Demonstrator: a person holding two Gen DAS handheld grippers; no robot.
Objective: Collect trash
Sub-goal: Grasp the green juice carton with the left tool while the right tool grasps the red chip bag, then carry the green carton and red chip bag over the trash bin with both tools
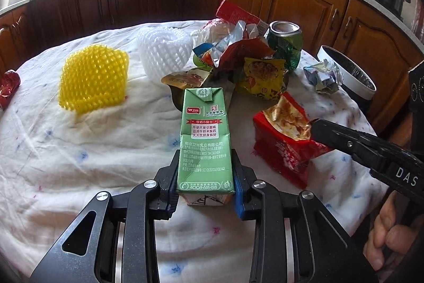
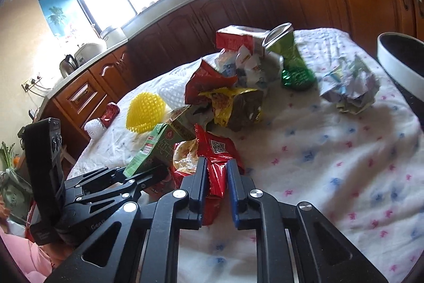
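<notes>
Trash: left gripper (image 1: 205,174) jaws pinch one milk carton (image 1: 204,139), right gripper (image 2: 216,177) one red wrapper (image 2: 216,163).

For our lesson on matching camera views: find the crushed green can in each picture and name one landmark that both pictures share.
Left wrist view: the crushed green can stands upper right of centre, at the right end of the wrapper pile.
Right wrist view: the can stands upper centre-right, leaning left, right of the pile.
Shared landmark: the yellow spiky foam net, left of the pile in both views.
</notes>
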